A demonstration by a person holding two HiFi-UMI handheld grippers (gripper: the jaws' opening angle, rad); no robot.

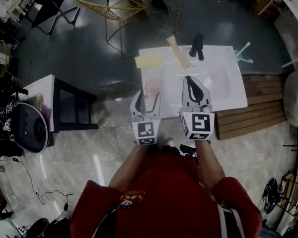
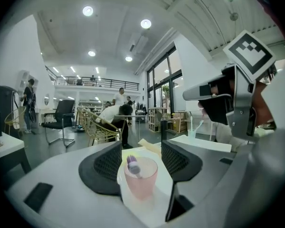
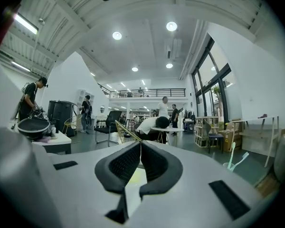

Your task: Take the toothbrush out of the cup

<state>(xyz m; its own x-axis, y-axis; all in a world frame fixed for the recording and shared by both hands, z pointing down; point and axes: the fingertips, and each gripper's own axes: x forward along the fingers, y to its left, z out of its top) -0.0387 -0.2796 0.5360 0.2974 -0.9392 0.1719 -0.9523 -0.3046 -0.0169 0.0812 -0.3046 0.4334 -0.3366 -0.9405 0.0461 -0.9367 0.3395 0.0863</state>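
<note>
A translucent pink cup point(image 1: 151, 87) stands on the white washbasin top point(image 1: 223, 90), at its left side. In the left gripper view a toothbrush point(image 2: 132, 165) with a purple head leans inside the cup point(image 2: 140, 179), head up. My left gripper point(image 1: 149, 94) is open, its two black pads either side of the cup point(image 2: 141, 148), with a thin gap at each side. My right gripper point(image 1: 189, 79) hovers over the basin bowl to the right of the cup. Its jaws point(image 3: 140, 148) are shut with nothing between them.
A black faucet point(image 1: 197, 46) stands at the basin's far edge, with a yellow cloth point(image 1: 148, 59) and a wooden stick point(image 1: 178, 51) near it. A clear cup of green toothbrushes point(image 1: 242, 53) sits at the far right corner. Wooden boards point(image 1: 258, 108) lie to the right, a white table point(image 1: 39, 90) to the left.
</note>
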